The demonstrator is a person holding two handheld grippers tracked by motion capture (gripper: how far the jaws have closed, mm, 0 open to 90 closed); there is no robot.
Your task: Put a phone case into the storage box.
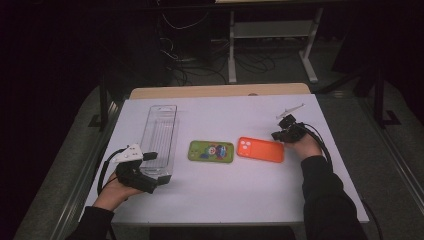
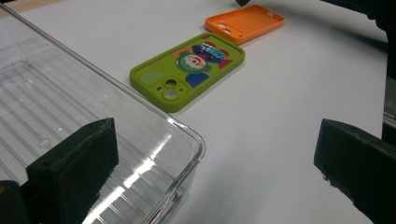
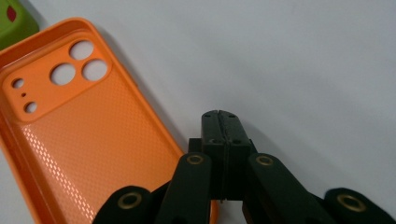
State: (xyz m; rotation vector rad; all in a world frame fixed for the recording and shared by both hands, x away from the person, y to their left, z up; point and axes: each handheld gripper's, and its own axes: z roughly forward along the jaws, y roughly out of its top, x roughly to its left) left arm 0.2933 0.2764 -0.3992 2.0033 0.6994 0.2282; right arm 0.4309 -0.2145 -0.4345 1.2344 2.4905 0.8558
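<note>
An orange phone case [image 1: 260, 149] lies inside-up at the table's middle right, with a green phone case [image 1: 211, 151] bearing a cartoon picture just left of it. My right gripper [image 1: 278, 135] is down at the orange case's right end. In the right gripper view its jaws [image 3: 218, 116] are shut tight together just off the long edge of the orange case [image 3: 93, 140], and nothing shows between the tips. My left gripper [image 1: 152, 170] is open at the near end of a clear plastic container [image 1: 160, 135]. Its jaws [image 2: 215, 177] straddle the container's corner [image 2: 182, 140], and the green case [image 2: 187, 70] lies beyond.
The white table [image 1: 225, 200] has bare room in front of the cases and behind them. A small clear object [image 1: 291, 109] lies at the back right. Desk legs and cables stand on the dark floor beyond the table.
</note>
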